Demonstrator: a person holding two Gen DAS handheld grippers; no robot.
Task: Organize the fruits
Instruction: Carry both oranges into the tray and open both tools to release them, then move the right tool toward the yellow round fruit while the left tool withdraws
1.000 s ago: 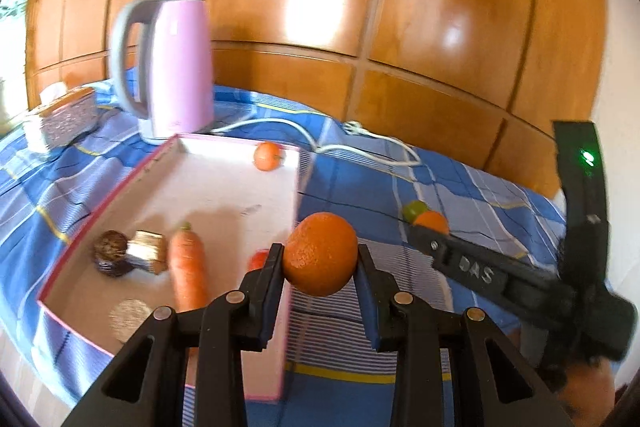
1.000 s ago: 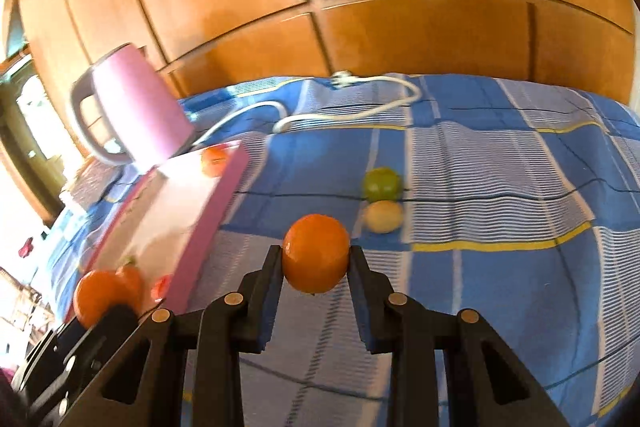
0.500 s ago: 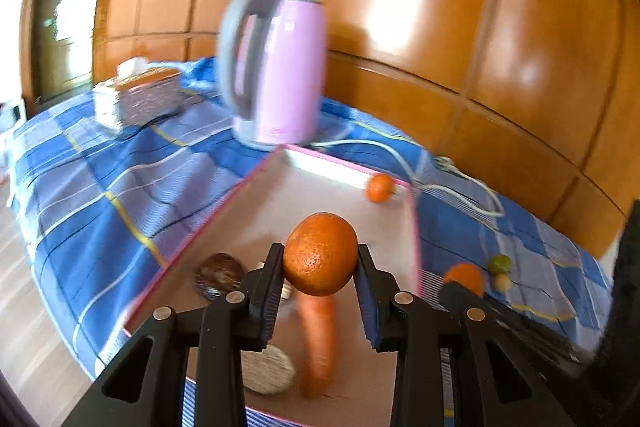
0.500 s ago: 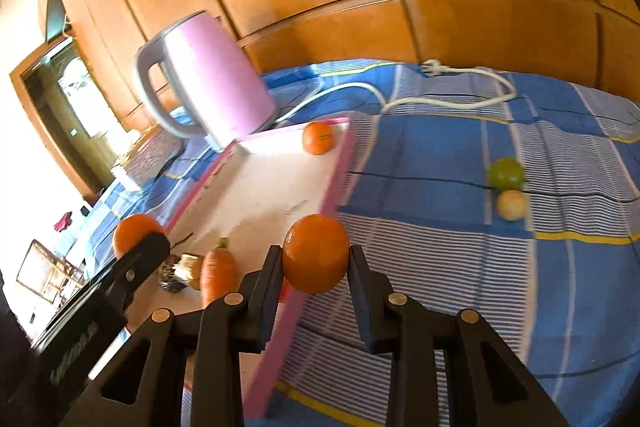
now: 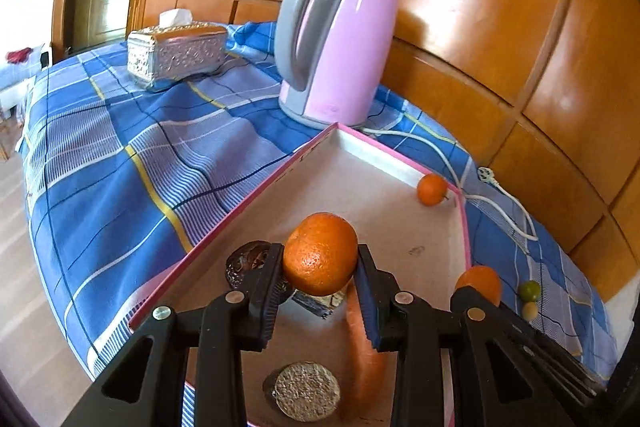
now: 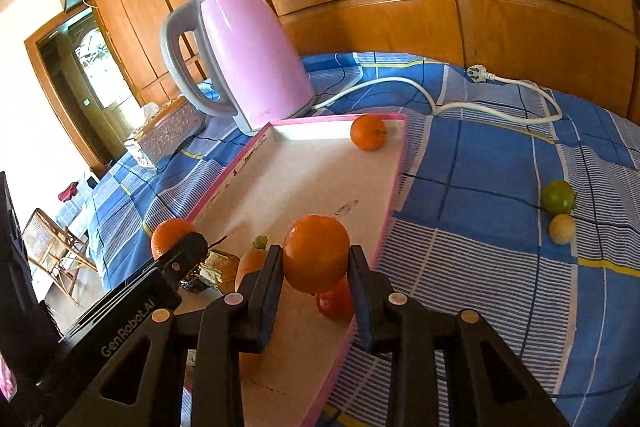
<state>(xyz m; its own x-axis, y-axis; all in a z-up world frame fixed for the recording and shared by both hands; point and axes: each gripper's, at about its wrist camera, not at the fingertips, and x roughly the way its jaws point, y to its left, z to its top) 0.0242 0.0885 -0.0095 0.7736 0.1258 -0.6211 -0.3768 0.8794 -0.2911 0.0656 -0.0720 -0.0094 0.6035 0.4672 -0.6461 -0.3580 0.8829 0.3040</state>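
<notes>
Each gripper carries 1 orange over the pink-rimmed tray [image 6: 394, 183]: the left gripper [image 5: 318, 291] has its jaws closed narrowly on an orange [image 5: 320, 253] above the tray's near end, and the right gripper [image 6: 314, 287] clamps another orange [image 6: 315, 251] above the tray's right edge. Neither is set down yet. 1 small orange [image 6: 368, 132] already lies in the far corner, with a carrot [image 5: 362, 339] and a red fruit [image 6: 336, 301] nearer. A green fruit [image 6: 558, 195] and a pale yellow fruit [image 6: 562, 229] sit touching on the blue cloth [image 6: 480, 167], well apart from the tray, apparently left to collect.
</notes>
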